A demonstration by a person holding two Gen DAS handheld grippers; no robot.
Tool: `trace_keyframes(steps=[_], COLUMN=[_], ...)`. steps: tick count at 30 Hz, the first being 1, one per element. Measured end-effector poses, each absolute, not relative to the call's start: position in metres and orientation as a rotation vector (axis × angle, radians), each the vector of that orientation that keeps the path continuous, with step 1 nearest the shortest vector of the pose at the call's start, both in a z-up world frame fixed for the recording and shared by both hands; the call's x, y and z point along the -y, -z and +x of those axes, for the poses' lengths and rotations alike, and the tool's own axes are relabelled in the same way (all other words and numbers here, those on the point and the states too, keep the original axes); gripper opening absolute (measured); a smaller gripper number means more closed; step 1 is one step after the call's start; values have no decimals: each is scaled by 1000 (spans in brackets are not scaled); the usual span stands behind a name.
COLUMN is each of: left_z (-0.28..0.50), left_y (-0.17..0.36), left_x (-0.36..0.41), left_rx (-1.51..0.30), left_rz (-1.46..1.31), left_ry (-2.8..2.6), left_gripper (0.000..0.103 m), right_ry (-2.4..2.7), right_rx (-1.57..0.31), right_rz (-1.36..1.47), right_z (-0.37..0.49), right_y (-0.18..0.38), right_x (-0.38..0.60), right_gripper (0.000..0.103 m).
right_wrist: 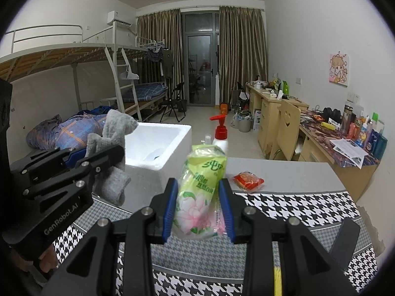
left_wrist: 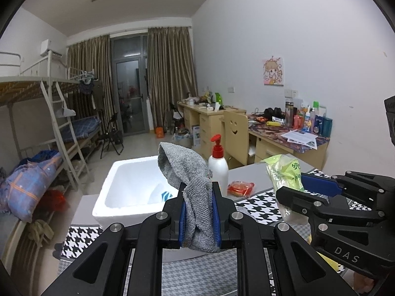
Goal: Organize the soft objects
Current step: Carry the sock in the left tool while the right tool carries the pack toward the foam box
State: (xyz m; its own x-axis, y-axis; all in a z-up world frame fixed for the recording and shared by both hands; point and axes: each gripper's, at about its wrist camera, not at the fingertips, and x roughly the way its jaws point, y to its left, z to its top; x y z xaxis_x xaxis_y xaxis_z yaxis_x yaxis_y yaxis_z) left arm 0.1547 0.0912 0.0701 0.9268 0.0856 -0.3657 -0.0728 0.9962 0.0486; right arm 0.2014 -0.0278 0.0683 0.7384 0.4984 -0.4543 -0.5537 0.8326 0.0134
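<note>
My left gripper [left_wrist: 198,192] is shut on a grey knitted cloth [left_wrist: 190,180] and holds it up above the table, just in front of a white foam box [left_wrist: 123,185]. It also shows at the left of the right wrist view [right_wrist: 98,155] with the cloth [right_wrist: 116,133]. My right gripper [right_wrist: 198,197] is shut on a green tissue pack [right_wrist: 201,192] with a pink flower print, held above the table. It shows at the right of the left wrist view [left_wrist: 293,185] with the pack [left_wrist: 284,172].
A white pump bottle with a red top [left_wrist: 218,165] and a red snack packet [left_wrist: 240,188] sit on the grey table behind a houndstooth cloth [right_wrist: 296,204]. The foam box [right_wrist: 158,145] holds a small blue-and-white item. Bunk beds stand left, desks right.
</note>
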Motion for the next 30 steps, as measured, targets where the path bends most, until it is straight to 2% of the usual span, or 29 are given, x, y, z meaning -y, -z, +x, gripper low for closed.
trace_keyframes(steps=[30], left_z=[173], left_y=[-88], left_x=[-113], left_rx=[-351], left_rz=[51], left_ry=[-151], left_gripper=[19], right_ry=[-606], right_rx=[-446], right_rz=[-144], right_z=[213], right_y=[-91], right_x=[0], right_gripper=[39])
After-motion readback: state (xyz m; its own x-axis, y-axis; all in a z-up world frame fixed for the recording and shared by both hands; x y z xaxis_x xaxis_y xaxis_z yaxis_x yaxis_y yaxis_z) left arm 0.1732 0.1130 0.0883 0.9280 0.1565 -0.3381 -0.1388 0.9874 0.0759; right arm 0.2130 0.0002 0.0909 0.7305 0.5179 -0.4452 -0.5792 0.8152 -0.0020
